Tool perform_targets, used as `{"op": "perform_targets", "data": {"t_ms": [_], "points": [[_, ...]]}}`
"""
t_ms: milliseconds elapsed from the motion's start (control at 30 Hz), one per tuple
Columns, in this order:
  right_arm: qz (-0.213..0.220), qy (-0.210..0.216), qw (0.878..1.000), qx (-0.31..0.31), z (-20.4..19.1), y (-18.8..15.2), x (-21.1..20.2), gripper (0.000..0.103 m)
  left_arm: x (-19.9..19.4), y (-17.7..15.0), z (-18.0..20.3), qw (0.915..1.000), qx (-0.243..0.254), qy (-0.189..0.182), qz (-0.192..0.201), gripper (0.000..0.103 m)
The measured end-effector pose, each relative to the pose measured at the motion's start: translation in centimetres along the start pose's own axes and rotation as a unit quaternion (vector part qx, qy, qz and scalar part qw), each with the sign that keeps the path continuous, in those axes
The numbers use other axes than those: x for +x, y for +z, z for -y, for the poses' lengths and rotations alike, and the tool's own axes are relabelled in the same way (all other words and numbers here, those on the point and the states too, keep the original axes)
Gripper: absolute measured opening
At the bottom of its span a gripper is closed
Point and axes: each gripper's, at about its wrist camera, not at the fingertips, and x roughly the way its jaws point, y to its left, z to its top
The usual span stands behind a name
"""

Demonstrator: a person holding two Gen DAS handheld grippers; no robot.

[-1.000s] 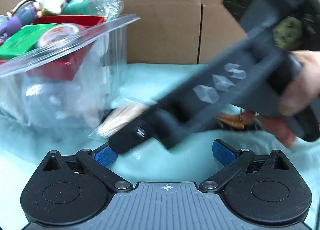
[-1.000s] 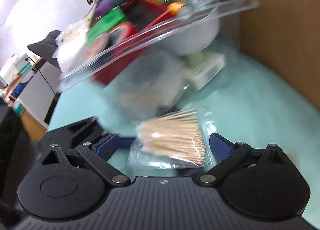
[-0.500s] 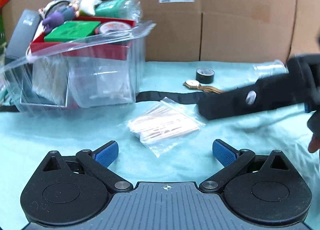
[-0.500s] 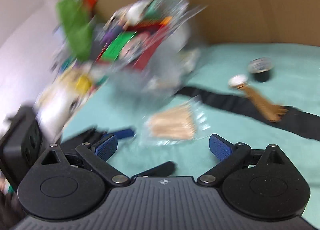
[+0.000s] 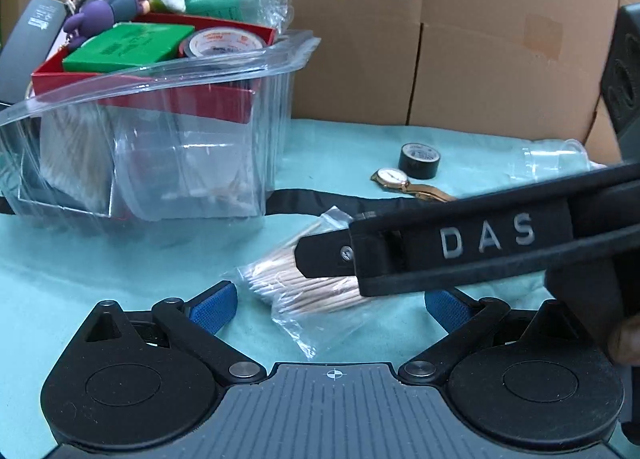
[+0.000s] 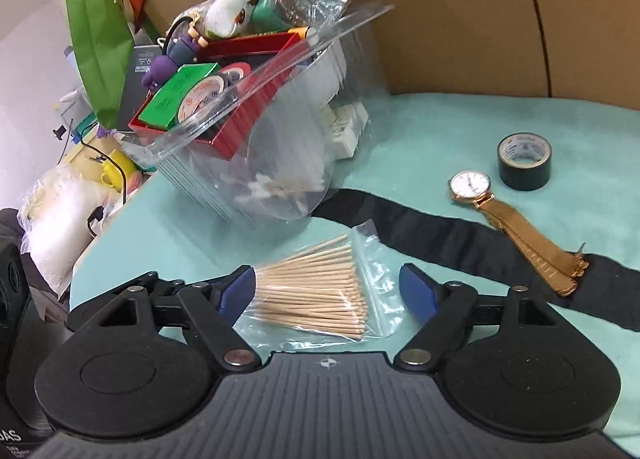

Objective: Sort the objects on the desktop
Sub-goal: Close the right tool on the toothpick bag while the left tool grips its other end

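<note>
Right wrist view: the right gripper (image 6: 327, 291) is spread wide around the stick bag (image 6: 320, 295), which lies flat on the teal counter (image 6: 440, 147) just before the bin (image 6: 260, 163). For a sound pick, the bundle of sticks should be straddled across its middle and the gripper lowered fully before closing, since only slippery film would otherwise be caught. The left gripper (image 5: 332, 305) is likewise released and empty, close beside the same bag. Counted on the counter: one stick bag, one watch (image 6: 470, 184), one tape roll (image 6: 524, 163), one black strap (image 6: 400, 227) and one clear cup (image 5: 556, 159).
</note>
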Motion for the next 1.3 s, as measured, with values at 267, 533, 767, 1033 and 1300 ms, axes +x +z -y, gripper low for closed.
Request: {"op": "perform_targets", "data": {"t_ms": [267, 533, 767, 1033, 1300], "points": [[-0.004, -0.031, 0.999, -0.029, -1.4, -0.3, 0.1, 0.078, 0.6, 0.3, 1.0, 0.9993, 0.031, 0.012, -0.017, 0.103], [-0.012, -0.029, 0.999, -0.026, -2.2, -0.7, 0.0, 0.06, 0.8, 0.3, 0.9, 0.9992, 0.033, 0.008, -0.018, 0.103], [-0.01, -0.029, 1.0, -0.003, -2.4, -1.0, -0.4, 0.058, 0.6, 0.2, 1.0, 0.9991, 0.039, 0.006, -0.017, 0.103], [-0.001, -0.027, 0.999, 0.029, -2.3, -1.9, -1.3, 0.058, 0.3, 0.0, 1.5, 0.9985, 0.053, 0.0, -0.015, 0.103], [0.017, -0.026, 0.998, 0.06, -2.3, -3.4, -2.7, 0.059, -0.4, -0.5, 2.2, 0.9976, 0.067, -0.014, -0.014, 0.103]]}}
